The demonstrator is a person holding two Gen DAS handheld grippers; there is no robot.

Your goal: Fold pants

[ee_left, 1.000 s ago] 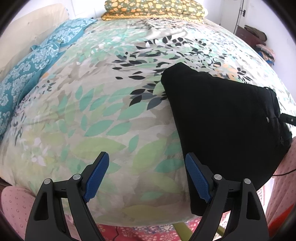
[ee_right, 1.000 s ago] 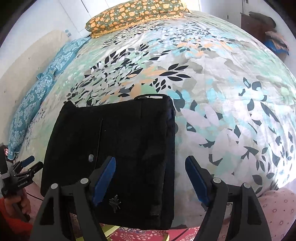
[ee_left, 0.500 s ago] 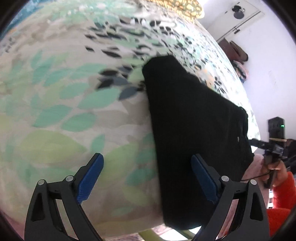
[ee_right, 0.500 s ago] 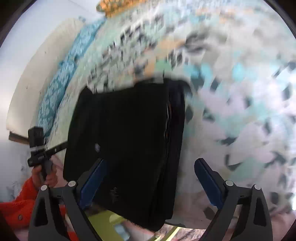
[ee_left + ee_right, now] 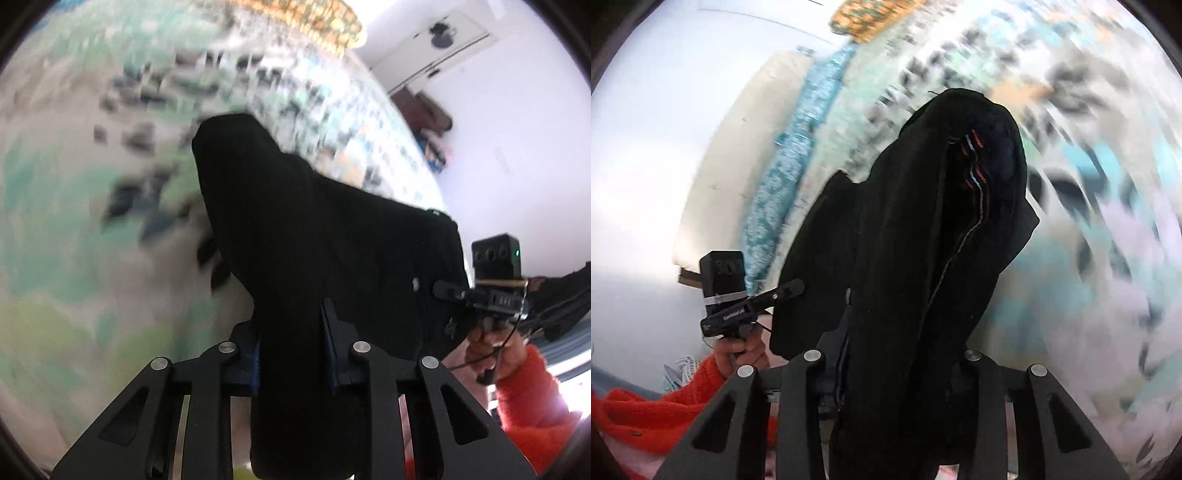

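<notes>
The black folded pants [image 5: 317, 236] lie near the front edge of the bed with the leaf-print cover [image 5: 74, 206]. My left gripper [image 5: 293, 350] is shut on the pants' near left edge, with cloth bunched between the blue pads. My right gripper [image 5: 905, 365] is shut on the pants [image 5: 923, 229] at their near right edge; the cloth rises in a hump and hides the fingertips. Orange and white stitching shows on the raised fold. Both views are motion-blurred.
An orange patterned pillow [image 5: 314, 18] lies at the head of the bed and a blue patterned pillow [image 5: 790, 162] along the left side. The other hand-held gripper and an orange sleeve show in each view [image 5: 498, 288], [image 5: 731, 306]. A white wall and door are at right.
Both grippers were open above the pants' near edge. They have moved in and closed on the cloth, which now bunches up and lifts off the bed.
</notes>
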